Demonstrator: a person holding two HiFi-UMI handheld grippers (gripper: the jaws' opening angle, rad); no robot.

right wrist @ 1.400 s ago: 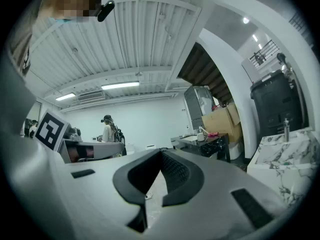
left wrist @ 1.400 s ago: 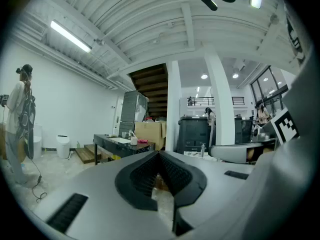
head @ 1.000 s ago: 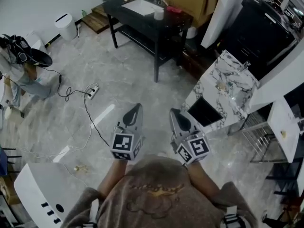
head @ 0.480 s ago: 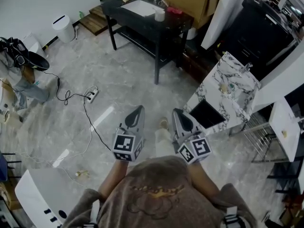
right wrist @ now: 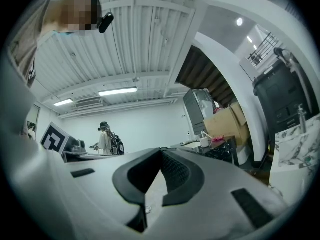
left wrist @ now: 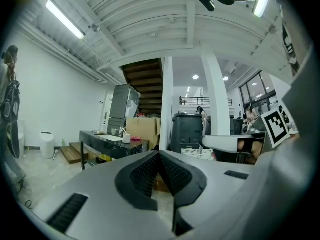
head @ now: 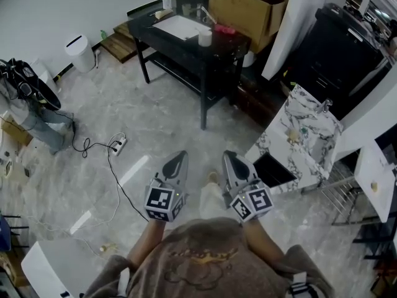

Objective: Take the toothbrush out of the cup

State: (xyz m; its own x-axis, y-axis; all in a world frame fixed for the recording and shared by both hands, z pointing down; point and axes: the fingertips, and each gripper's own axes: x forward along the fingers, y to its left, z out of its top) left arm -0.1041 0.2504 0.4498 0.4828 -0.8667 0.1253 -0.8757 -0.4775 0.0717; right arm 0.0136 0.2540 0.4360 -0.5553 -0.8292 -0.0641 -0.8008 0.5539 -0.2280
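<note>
White cup (head: 204,38) with toothbrush (head: 208,18) on black tabletop (head: 178,38), well apart from both grippers.
Left gripper (head: 178,158) and right gripper (head: 228,159): fingers closed, nothing between them. Toothbrush judged light, stiff, slim and smooth; pinch the handle above the rim and lift straight up, since the cup may tip. Open floor (head: 155,113) ahead; cardboard box (head: 248,5) crowds behind.

A marble floor (head: 167,123) carries a black table (head: 186,39) beside a cardboard box (head: 248,5).
</note>
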